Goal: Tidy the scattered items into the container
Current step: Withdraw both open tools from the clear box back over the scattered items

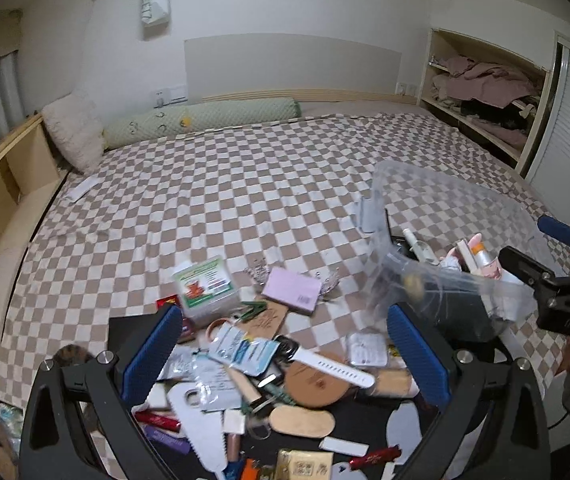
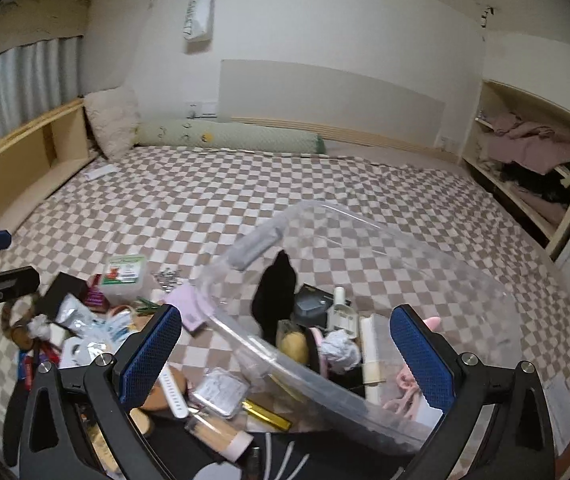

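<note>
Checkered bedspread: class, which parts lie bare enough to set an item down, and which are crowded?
The checkered bedspread lies bare from the green bolster down to the clutter pile, bar a white strip near the pillow. More bare cloth lies between the clear container and the wardrobe shelves. It is crowded near both grippers.

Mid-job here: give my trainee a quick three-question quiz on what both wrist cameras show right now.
1. True or false: the clear bin already holds some items.
2. Which lies beside the bin on the bed sheet: A) a pink notepad, B) a laptop, C) a shoe?
3. Fill in: the jaws of the left gripper and of the right gripper are both ____.

Key: 1 true; 2 A; 3 open.
</note>
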A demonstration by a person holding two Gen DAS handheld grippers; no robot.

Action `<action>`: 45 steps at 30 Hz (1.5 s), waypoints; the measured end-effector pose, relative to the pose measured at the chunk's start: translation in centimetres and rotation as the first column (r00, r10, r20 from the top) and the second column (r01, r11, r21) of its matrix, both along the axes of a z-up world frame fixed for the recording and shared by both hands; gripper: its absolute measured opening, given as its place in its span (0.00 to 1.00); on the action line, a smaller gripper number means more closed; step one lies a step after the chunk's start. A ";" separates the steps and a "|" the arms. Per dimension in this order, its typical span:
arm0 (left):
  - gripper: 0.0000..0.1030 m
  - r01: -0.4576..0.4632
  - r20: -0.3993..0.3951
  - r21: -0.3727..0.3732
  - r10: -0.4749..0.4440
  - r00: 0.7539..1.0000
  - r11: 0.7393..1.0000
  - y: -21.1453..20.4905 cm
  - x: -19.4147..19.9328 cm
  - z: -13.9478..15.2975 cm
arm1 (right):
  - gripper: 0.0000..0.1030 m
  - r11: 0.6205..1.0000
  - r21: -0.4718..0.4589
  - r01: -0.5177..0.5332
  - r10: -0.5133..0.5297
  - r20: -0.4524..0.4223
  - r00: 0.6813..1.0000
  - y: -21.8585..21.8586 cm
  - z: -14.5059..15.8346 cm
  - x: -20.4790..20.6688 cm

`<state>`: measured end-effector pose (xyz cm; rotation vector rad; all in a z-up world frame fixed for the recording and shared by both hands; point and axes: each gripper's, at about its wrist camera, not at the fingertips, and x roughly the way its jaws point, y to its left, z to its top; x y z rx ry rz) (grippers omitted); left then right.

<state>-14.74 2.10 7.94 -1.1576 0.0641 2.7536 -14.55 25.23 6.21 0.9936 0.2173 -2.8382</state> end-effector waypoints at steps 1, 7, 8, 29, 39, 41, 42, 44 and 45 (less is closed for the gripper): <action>1.00 -0.005 0.002 -0.002 0.005 1.000 1.000 -0.4 0.3 -0.1 | 1.00 1.000 0.004 -0.013 0.013 0.000 1.000 -0.3 -0.1 0.2; 1.00 -0.011 -0.006 -0.091 0.011 1.000 0.996 -1.9 2.7 -1.3 | 1.00 0.994 0.040 -0.097 0.098 -0.020 0.995 -2.1 -0.6 1.6; 1.00 -0.021 -0.013 -0.100 0.020 1.000 0.995 -2.1 3.0 -1.4 | 1.00 0.992 0.047 -0.115 0.116 -0.024 0.993 -2.5 -0.7 1.9; 0.98 0.060 0.067 -0.041 -0.058 0.996 0.997 -2.7 6.4 -7.3 | 1.00 0.889 0.099 -0.448 0.435 0.129 0.891 -6.7 -7.8 7.3; 0.91 0.175 0.155 -0.077 -0.161 0.975 0.982 -0.8 7.3 -13.3 | 1.00 0.834 0.103 -0.542 0.493 0.304 0.816 -7.0 -12.9 9.4; 0.91 0.194 0.178 -0.088 -0.176 0.968 0.977 -0.5 7.4 -14.6 | 1.00 0.827 0.102 -0.553 0.498 0.327 0.804 -7.1 -13.7 9.9; 0.91 0.202 0.194 -0.084 -0.183 0.964 0.976 -0.4 7.5 -15.3 | 1.00 0.823 0.101 -0.559 0.500 0.339 0.797 -7.1 -14.1 10.1; 0.91 0.209 0.218 -0.082 -0.187 0.958 0.975 -0.2 7.5 -16.6 | 1.00 0.820 0.094 -0.564 0.498 0.367 0.786 -7.0 -15.0 10.4; 0.91 0.213 0.230 -0.082 -0.189 0.955 0.974 -0.1 7.5 -17.2 | 1.00 0.818 0.095 -0.567 0.497 0.380 0.780 -7.1 -15.4 10.5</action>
